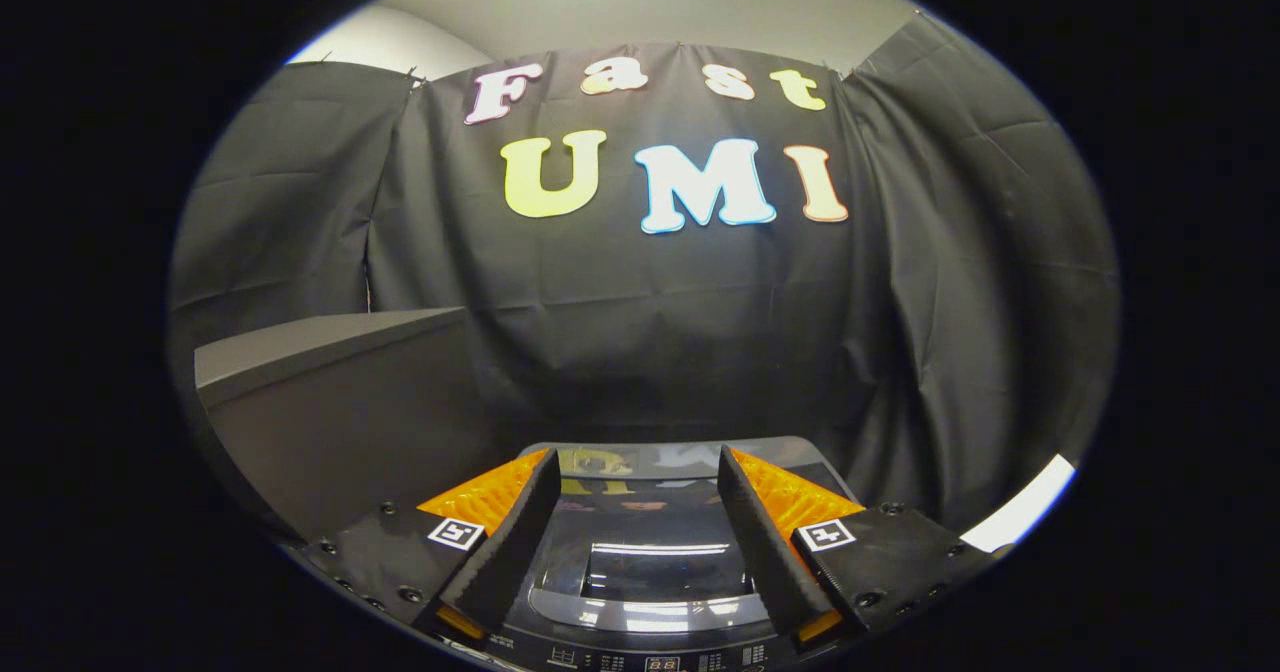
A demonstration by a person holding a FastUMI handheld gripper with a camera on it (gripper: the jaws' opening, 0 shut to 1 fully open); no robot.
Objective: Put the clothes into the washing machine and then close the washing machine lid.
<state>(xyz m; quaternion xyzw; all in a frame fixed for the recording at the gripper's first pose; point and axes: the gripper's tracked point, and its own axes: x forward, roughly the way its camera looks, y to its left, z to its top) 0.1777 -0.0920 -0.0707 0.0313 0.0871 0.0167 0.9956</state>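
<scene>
Black cloth hangs in folds as the booth's wall [640,332] behind everything, with a pale ceiling above it. At the near end of the gripper view the gripper [634,472] has its two fingers [505,542] spread wide apart, with nothing held between them and neither one touching anything that can be seen. Each finger carries a small square black-and-white marker on its top face.

Between the fingers and just below them lies the dark grey, glossy top-loading washing machine [640,642]. Its smooth, shiny lid [650,552] lies flat and closed, with a darker window panel in the middle that mirrors the room lights. A strip of buttons and a small display runs along the nearest edge of the machine, under the finger bases. The far edge of the lid ends just ahead of the fingertips, right against the foot of the cloth wall.

Beyond the left finger stands a tall, plain grey box-like cabinet [340,402] with a flat top, rising beside the machine. No clothes can be made out from here.
</scene>
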